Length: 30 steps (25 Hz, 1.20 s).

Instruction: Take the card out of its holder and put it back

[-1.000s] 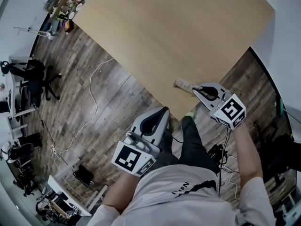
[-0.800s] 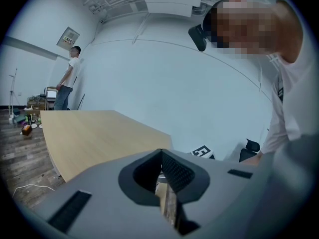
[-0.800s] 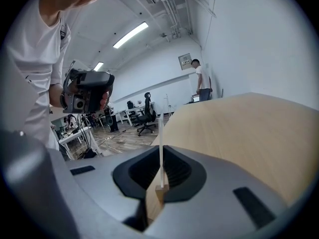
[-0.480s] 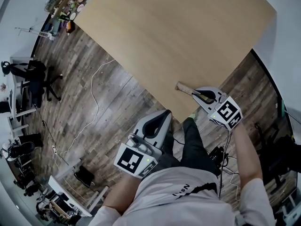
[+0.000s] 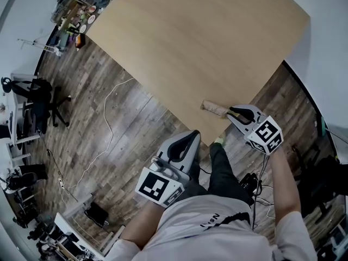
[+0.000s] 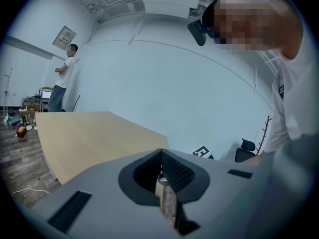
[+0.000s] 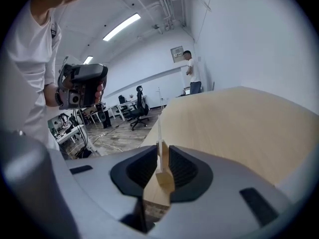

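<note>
Pale wooden table (image 5: pixel 206 42), near corner: card (image 7: pixel 159 128) upright in holder (image 5: pixel 213 108), not yet drawn. Recommended: hold holder pinned flat, pinch card's top edge, lift straight along the slot. Noted: right gripper (image 5: pixel 231 111) clenched on holder's near end, pads (image 7: pixel 180 167) against the wood, card just beyond them; left gripper (image 5: pixel 192 136) well apart from holder, off the table, closed on nothing.

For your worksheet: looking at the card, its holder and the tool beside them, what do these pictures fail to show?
1. Card face: the right gripper view shows only its thin edge; the head view shows it too small.
2. Right tool grip: wood fills the gap, so whether it pinches the card, the holder or nothing is unclear.
3. Holder's slot: covered by the tool's jaws in the right gripper view.
</note>
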Motion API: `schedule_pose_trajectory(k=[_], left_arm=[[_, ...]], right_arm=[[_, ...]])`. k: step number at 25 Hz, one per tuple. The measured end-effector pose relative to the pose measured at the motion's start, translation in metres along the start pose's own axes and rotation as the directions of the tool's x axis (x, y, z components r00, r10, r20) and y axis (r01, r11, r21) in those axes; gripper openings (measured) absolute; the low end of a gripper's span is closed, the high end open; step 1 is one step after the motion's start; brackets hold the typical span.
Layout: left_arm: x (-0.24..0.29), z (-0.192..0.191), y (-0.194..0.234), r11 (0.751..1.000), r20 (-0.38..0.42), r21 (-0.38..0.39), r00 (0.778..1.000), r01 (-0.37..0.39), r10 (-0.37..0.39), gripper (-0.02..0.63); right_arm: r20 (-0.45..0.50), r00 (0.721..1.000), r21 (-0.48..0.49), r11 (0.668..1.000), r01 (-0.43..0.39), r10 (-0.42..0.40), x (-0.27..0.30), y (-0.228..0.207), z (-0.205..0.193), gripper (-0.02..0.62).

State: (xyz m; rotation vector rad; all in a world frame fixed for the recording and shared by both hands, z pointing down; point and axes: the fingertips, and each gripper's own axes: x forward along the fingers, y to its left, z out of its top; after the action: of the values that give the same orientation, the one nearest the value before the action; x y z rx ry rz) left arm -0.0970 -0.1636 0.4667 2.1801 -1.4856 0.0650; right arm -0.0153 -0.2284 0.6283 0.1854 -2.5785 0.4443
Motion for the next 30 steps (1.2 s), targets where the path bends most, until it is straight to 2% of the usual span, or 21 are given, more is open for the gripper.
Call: schedule_pose_trajectory(k=[4, 9, 13, 19, 26, 30], left_arm=[[-0.006, 0.006, -0.006, 1.000, 0.005, 0.016, 1.000, 0.024, -0.024, 0.012], [-0.016, 0.019, -0.014, 0.997, 0.005, 0.040, 0.998, 0.064, -0.064, 0.012], [-0.017, 0.030, -0.022, 0.994, 0.006, 0.064, 0.996, 0.093, -0.094, 0.012], [-0.034, 0.049, -0.033, 0.986, 0.017, 0.100, 0.991, 0.130, -0.132, 0.012], [-0.059, 0.074, -0.052, 0.974, 0.046, 0.138, 0.981, 0.181, -0.189, 0.012], [-0.070, 0.081, -0.062, 0.966, 0.066, 0.160, 0.974, 0.204, -0.217, 0.012]], right_arm=[[0.056, 0.997, 0.062, 0.997, 0.053, -0.057, -0.023, 0.003, 0.015, 0.063], [0.102, 0.986, 0.047, 0.991, 0.129, -0.133, -0.040, 0.023, 0.053, 0.062], [0.155, 0.967, 0.046, 0.979, 0.198, -0.203, -0.057, 0.042, 0.090, 0.038], [0.253, 0.930, 0.070, 0.964, 0.258, -0.268, -0.082, 0.091, 0.143, 0.027], [0.339, 0.856, 0.109, 0.920, 0.377, -0.391, -0.117, 0.126, 0.188, 0.015], [0.376, 0.824, 0.081, 0.901, 0.426, -0.424, -0.126, 0.147, 0.205, 0.014]])
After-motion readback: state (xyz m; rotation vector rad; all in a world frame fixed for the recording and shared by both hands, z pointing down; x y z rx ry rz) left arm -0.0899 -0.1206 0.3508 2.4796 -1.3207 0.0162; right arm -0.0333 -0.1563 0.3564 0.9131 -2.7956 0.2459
